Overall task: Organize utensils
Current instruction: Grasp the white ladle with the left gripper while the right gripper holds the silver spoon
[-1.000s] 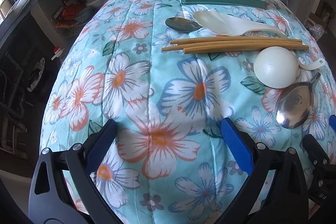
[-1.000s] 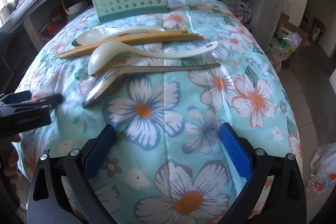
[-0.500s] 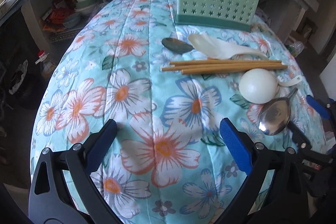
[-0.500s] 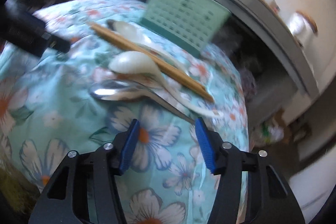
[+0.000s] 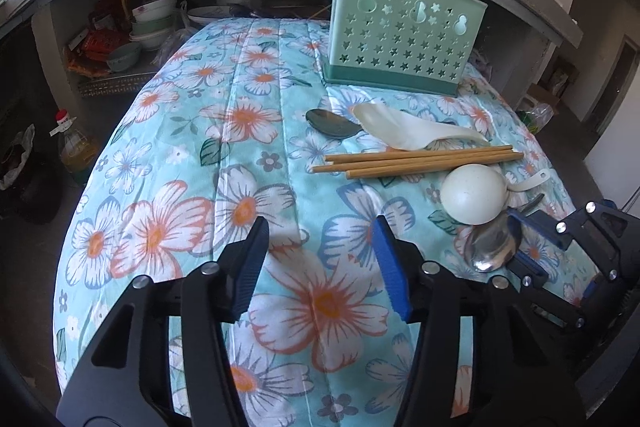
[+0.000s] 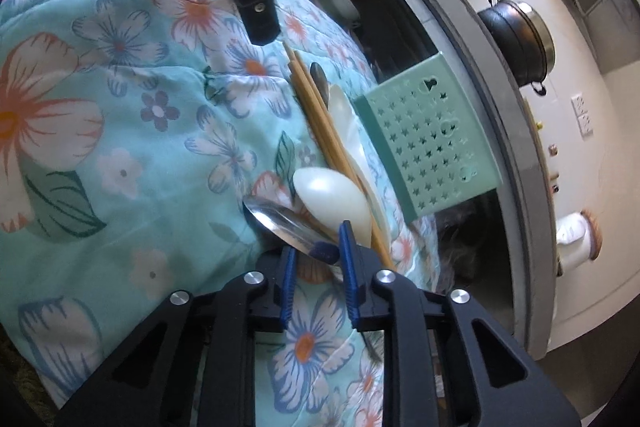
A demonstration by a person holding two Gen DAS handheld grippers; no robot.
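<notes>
Jaws of the right gripper [image 6: 318, 247] are narrow and closing, with the neck of the steel spoon [image 6: 280, 221] between the blue pads – whether they press on it yet I cannot tell. Its bowl lies just ahead of the fingertips and its handle runs back under the gripper, so its long axis lies along the line the gripper points. Touching the steel spoon on the far side is the round white ladle [image 6: 332, 199]; beyond that lie the chopsticks [image 6: 316, 115], a flat white spoon [image 6: 346, 119] and a dark spoon [image 6: 318, 73], roughly parallel on the floral cloth [image 6: 120, 131].

The left gripper [image 5: 320, 263] hangs half-wide and closing over bare cloth, nothing between its pads, the utensils well off to its right – so the right hand is much the nearer to the steel spoon.

The green holder [image 5: 404, 35] stands upright at the far end of the cloth, beyond the pile. Nothing shows above its rim; its inside is hidden from both views.
</notes>
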